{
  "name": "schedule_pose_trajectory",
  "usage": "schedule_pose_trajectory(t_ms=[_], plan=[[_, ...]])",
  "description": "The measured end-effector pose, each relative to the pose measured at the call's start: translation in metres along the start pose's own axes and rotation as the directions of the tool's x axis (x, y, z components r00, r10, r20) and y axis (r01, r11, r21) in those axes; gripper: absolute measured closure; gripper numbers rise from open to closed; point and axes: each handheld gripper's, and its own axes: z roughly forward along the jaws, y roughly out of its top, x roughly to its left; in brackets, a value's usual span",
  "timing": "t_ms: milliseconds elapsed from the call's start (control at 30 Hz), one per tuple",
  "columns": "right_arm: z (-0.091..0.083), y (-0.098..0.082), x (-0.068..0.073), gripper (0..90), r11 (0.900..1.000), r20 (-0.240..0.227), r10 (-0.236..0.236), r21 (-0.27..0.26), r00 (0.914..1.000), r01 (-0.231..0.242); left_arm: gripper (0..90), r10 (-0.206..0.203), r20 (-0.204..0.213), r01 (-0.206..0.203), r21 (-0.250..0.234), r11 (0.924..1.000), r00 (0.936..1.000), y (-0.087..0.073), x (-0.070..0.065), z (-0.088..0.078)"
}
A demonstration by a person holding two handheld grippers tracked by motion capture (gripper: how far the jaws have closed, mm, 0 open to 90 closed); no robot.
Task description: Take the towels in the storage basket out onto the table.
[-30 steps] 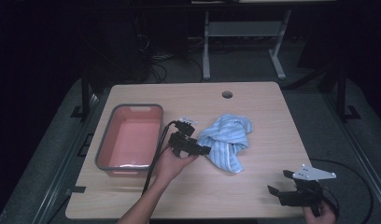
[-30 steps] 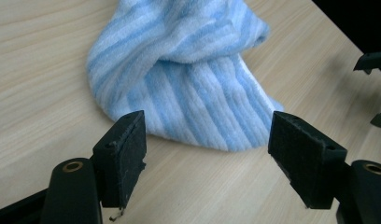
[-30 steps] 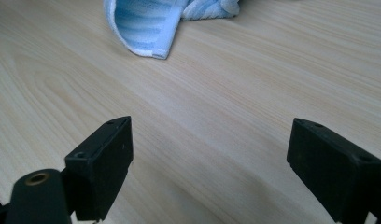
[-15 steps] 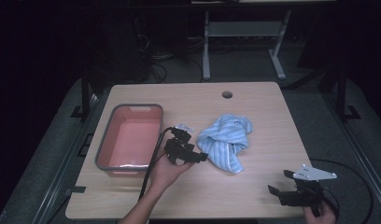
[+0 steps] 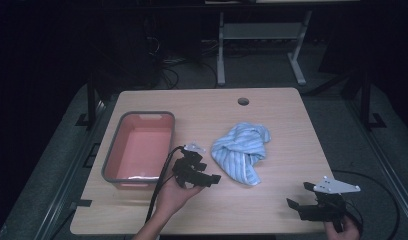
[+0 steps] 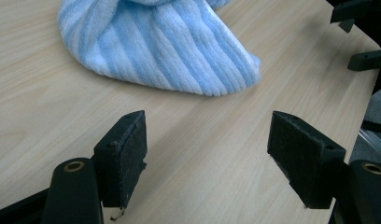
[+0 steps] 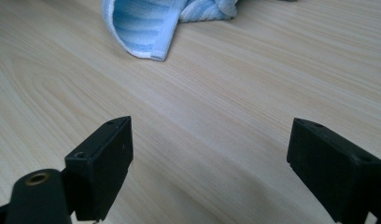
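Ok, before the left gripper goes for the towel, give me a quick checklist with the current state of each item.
1. Left gripper open: ok, nothing sits between the jaws.
2. Left gripper aimed at the towel: ok, the towel's folded end lies ahead of the jaws, not yet touched.
3. Table between jaws and towel free: ok.
4. Right gripper out of the way: ok, open near the table's front right corner, apart from the towel.
5. Bin ready: ok, nothing in it that I can make out.
6. Towel's free edge for a clean pinch: cannot tell, it lies bunched.
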Motion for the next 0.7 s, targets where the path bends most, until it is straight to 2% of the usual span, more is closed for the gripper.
schedule_pose_trajectory(t_ms=[367,700], plan=[[0.000,0.000,0.001,14.0,1.000,-0.001,-0.003,0.003,1.0000,0.003,27.9,-0.002,0.014,0.002,0.003,1.0000,0.9999,-0.021,0.000,-0.002],[0.000,0.000,0.002,14.0,1.000,0.003,-0.003,0.004,1.0000,0.003,27.1,0.004,0.010,-0.004,0.007,1.0000,0.9999,-0.037,-0.002,-0.005]])
